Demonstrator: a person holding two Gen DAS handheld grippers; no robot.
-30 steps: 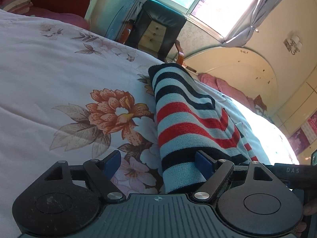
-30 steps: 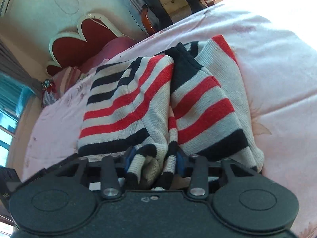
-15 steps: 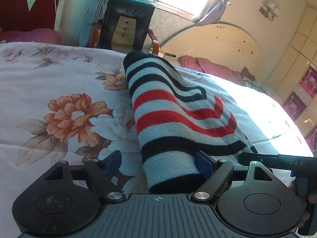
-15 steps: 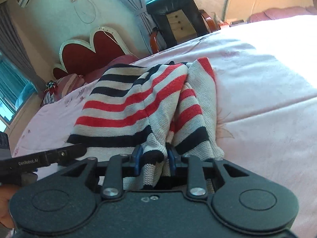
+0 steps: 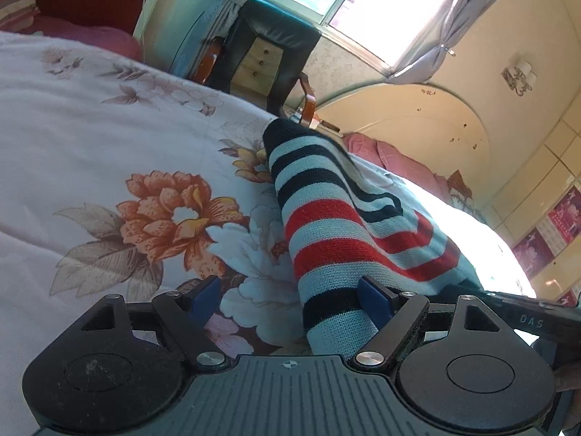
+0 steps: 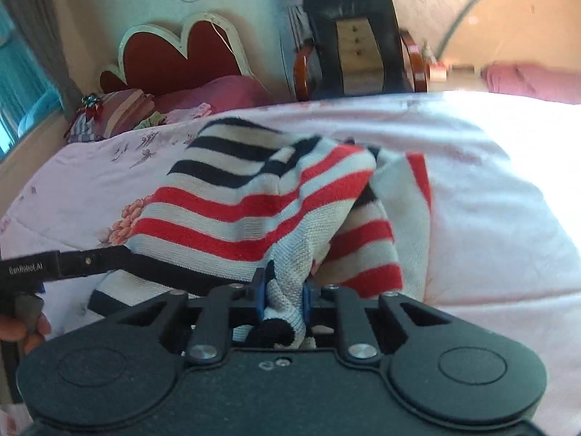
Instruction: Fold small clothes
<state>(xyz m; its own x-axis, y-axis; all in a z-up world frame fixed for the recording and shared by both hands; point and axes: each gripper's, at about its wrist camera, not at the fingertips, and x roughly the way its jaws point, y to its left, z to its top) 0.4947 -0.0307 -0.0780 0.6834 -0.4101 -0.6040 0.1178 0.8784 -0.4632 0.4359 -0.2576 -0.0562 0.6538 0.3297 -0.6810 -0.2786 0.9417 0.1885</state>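
Right gripper [image 6: 283, 296] now tighter, closing on bunched striped sweater [image 6: 232, 214]; left gripper [image 5: 290, 296] wide, sweater against its right pad.

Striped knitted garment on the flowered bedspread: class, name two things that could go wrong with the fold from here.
1. The right gripper is closing on only a bunched edge of the striped garment; the knit could slip out or stretch.
2. The left gripper stands open, one finger against the cloth, so that side is unheld and may sag, leaving a crooked fold on the bedspread.

Left hand-held gripper [image 5: 290, 296] wide apart; right hand-held gripper [image 6: 282, 292] closing
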